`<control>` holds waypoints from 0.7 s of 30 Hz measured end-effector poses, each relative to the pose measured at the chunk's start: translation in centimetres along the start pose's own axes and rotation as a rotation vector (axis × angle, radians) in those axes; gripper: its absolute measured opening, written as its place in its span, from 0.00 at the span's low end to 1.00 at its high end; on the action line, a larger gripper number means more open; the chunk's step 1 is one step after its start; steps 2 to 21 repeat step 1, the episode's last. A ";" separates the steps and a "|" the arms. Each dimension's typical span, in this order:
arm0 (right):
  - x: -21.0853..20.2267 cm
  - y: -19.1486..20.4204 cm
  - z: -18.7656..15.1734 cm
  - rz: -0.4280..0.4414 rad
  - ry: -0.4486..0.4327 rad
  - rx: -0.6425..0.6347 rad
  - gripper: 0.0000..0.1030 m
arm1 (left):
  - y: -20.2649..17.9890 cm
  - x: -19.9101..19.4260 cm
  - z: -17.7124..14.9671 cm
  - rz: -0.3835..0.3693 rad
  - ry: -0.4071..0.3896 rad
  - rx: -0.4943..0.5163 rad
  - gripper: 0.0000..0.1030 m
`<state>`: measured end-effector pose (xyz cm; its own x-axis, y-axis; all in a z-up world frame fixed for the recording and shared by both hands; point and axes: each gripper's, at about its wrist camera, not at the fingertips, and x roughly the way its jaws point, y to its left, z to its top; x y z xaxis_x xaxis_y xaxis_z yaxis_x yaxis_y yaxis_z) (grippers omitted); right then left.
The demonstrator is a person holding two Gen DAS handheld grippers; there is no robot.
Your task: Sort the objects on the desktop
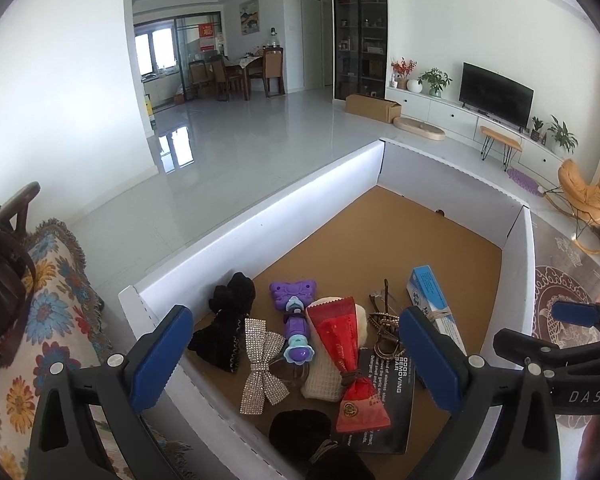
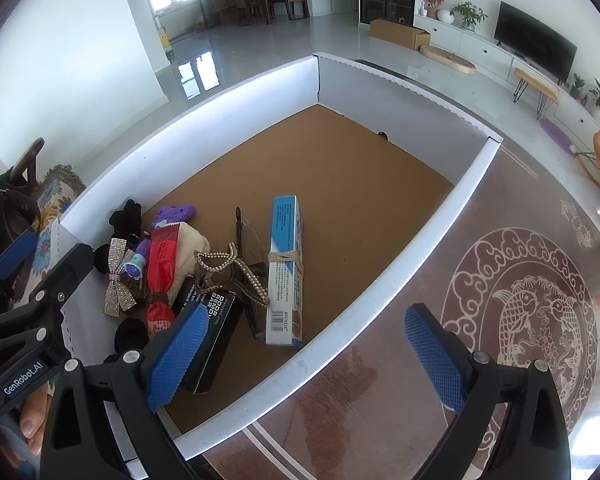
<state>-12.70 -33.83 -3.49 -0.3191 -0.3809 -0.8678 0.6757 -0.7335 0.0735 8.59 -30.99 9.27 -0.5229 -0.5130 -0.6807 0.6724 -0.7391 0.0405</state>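
Note:
A white cardboard box (image 1: 300,192) with a brown floor holds a pile of small things at its near left corner: a rhinestone bow (image 1: 263,364), a purple butterfly toy (image 1: 294,316), a red packet (image 1: 350,364), black fabric (image 1: 228,320), a black "Odor Removing Bar" box (image 2: 212,340) and a blue-white carton (image 2: 286,264). My left gripper (image 1: 296,356) is open and empty above the pile. My right gripper (image 2: 308,356) is open and empty over the box's near wall (image 2: 340,320).
The box sits on a brown table top with a white fish pattern (image 2: 536,308). A floral cushion (image 1: 48,312) and a dark bag (image 1: 0,272) lie left of the box. The far half of the box floor (image 2: 340,168) is bare.

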 end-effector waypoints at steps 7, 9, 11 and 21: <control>0.0 0.0 0.0 0.002 -0.001 0.002 0.96 | 0.0 0.0 0.0 0.009 -0.001 0.002 1.00; 0.0 0.0 0.0 0.002 -0.001 0.002 0.96 | 0.0 0.0 0.0 0.009 -0.001 0.002 1.00; 0.0 0.0 0.0 0.002 -0.001 0.002 0.96 | 0.0 0.0 0.0 0.009 -0.001 0.002 1.00; 0.0 0.0 0.0 0.002 -0.001 0.002 0.96 | 0.0 0.0 0.0 0.009 -0.001 0.002 1.00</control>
